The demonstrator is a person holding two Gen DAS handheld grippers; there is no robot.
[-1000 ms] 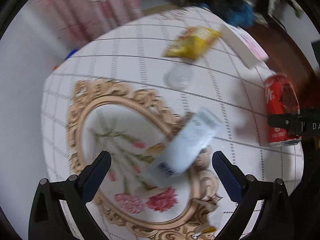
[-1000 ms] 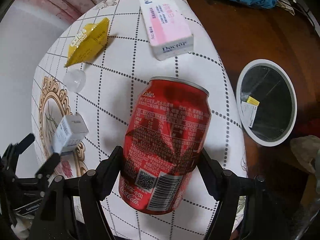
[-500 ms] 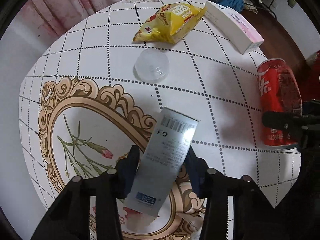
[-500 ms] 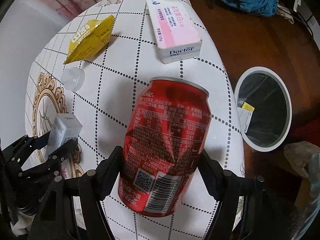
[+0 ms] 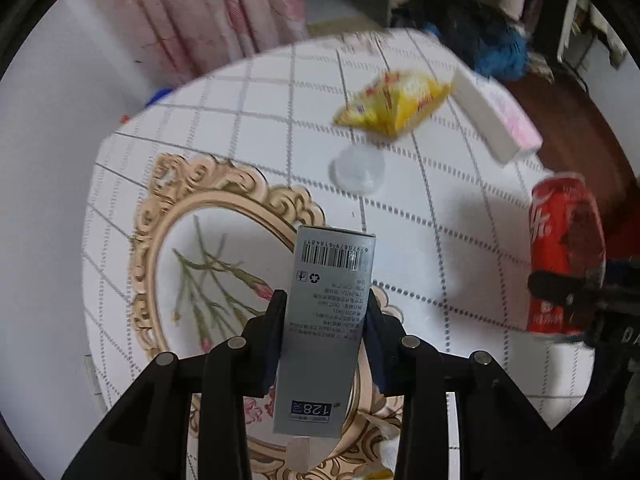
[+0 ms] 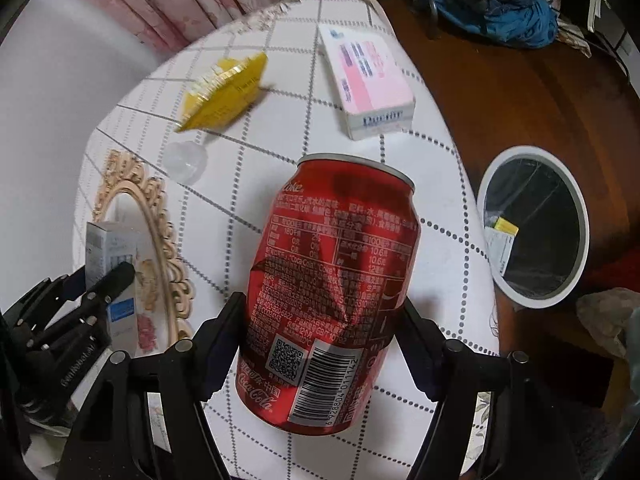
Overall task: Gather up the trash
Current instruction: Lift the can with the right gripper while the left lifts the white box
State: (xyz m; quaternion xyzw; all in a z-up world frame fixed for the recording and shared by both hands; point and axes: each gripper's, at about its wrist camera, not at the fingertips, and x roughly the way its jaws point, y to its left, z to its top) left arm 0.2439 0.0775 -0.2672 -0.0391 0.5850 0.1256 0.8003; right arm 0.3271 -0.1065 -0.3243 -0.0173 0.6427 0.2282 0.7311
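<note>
1. Desk [image 6: 436, 184]: round top under a white cloth with a dotted grid; a gold scrollwork oval with printed flowers [image 5: 160, 256] lies at 9 o'clock in the left wrist view.
2. Left gripper [image 5: 323, 312]: fingers closed onto a grey carton [image 5: 326, 320], barcode end pointing away, carton lifted over the gold oval.
3. Right gripper [image 6: 326, 320]: fingers pressed against both sides of a dented red cola can [image 6: 332, 288], barcode near the camera, can top toward 12 o'clock. Whether the can touches the cloth cannot be told.
4. On the cloth, right wrist view: yellow snack wrapper [image 6: 224, 92] at 11 o'clock, clear plastic lid [image 6: 186, 160] just below it, pink-and-white box [image 6: 370, 84] at 12 o'clock near the desk edge.
5. Floor: dark brown wood [image 6: 500, 92]. White-rimmed bin with black liner [image 6: 532, 224] at 3 o'clock, beside the desk, holding a small yellow-and-white packet.
6. Room: pink floral curtain [image 5: 224, 12] at 11 o'clock, plain white wall left of it, blue and black bundle [image 6: 496, 0] at 1 o'clock.
</note>
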